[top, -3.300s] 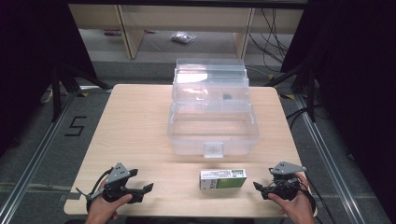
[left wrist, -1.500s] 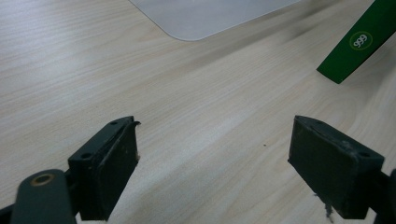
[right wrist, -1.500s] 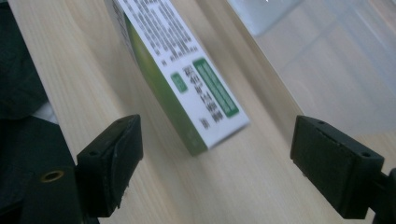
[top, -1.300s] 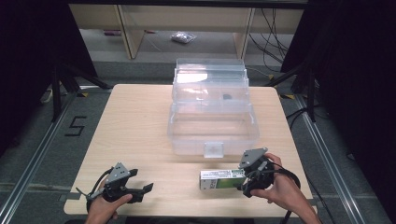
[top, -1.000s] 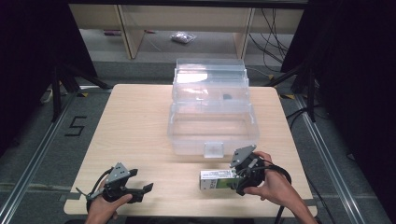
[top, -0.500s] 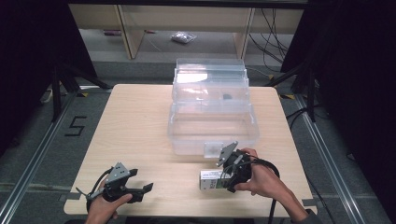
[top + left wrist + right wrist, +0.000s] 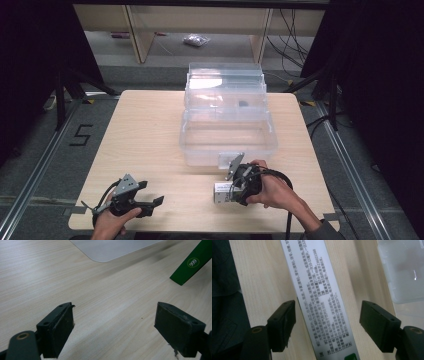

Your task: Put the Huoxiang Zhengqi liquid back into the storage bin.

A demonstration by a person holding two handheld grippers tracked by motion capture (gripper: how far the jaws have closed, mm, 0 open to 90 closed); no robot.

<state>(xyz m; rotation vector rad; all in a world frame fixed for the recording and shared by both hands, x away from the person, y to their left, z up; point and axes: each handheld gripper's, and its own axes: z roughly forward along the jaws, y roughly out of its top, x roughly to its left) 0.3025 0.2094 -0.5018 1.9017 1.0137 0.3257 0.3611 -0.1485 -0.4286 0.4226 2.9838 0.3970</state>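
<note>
White-and-green printed cardboard box (image 7: pixel 319 302) lay flat near the desk's (image 7: pixel 150 130) front edge, right of centre, between the right gripper's (image 7: pixel 327 325) jaws, which had just been closing but stood clear of it. Risk: an off-centre pinch could skew the box. Left gripper (image 7: pixel 115 327) spread, empty. Clear plastic lidded bin (image 7: pixel 227 135) at mid-desk stood open, apparently empty.

Lit from overhead: tabletop (image 7: pixel 150 140) evenly bright, surroundings at left and right of the frame near black. Glare patch on the clear box lid (image 7: pixel 210 82). High view soft, low detail. Right gripper view: carton (image 7: pixel 319 290) print sharp at centre, motion-smeared shadows along its edges. Left gripper view: far tabletop blurred.
</note>
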